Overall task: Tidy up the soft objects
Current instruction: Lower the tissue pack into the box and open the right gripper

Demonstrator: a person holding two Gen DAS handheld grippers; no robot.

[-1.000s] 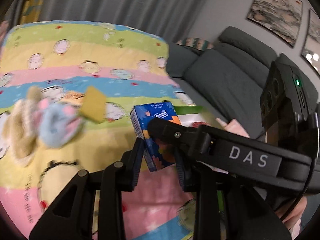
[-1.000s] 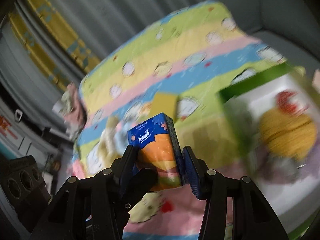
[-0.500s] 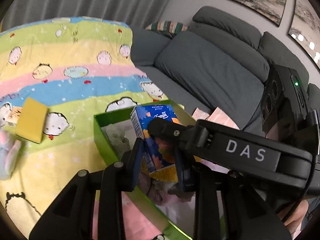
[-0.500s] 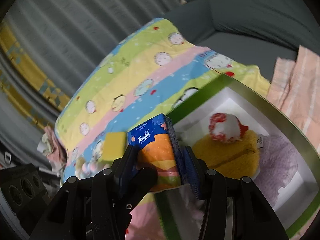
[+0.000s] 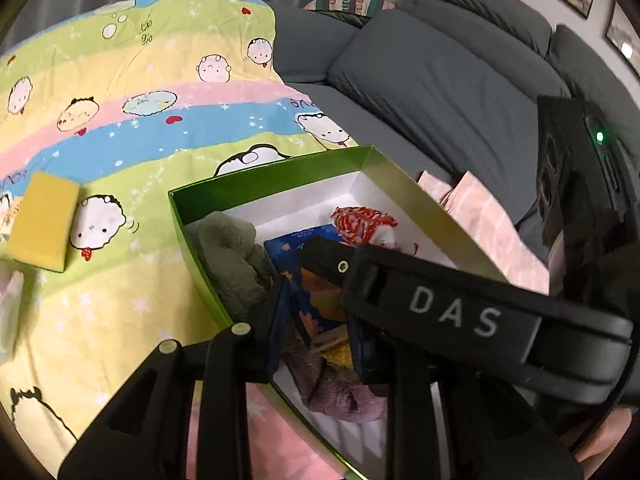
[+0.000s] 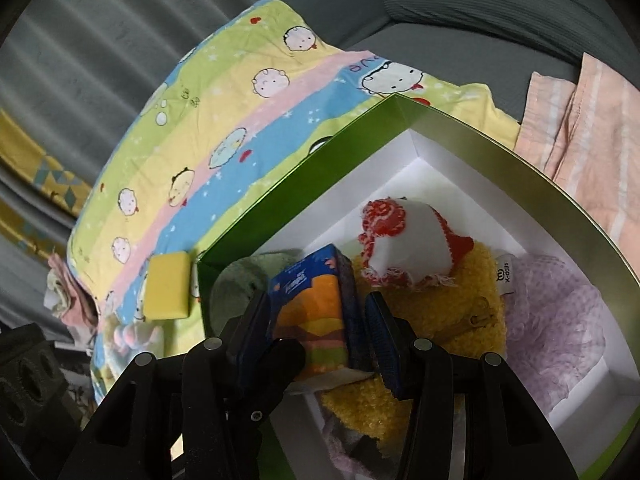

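A blue and orange Tempo tissue pack [image 6: 316,312] stands inside the green box [image 6: 304,184], on the soft toys. My right gripper [image 6: 316,320] has its jaws spread around the pack, a gap showing at the right pad. My left gripper [image 5: 316,312] also frames the pack [image 5: 316,300], with gaps at both pads. In the box lie a yellow plush [image 6: 432,312], a red and white knitted hat [image 6: 408,244], a purple cloth [image 6: 560,320] and a green plush [image 5: 228,256]. A yellow sponge [image 5: 44,226] lies on the blanket left of the box.
The striped cartoon blanket [image 5: 132,120] covers the surface. A grey sofa [image 5: 440,80] is behind the box, with folded pink cloth [image 6: 592,128] on it. A pink and blue plush [image 6: 132,334] lies at the blanket's left, beyond the sponge.
Both grippers carried the tissue pack from over the blanket to the green box and lowered it in. The jaws have widened off the pack.
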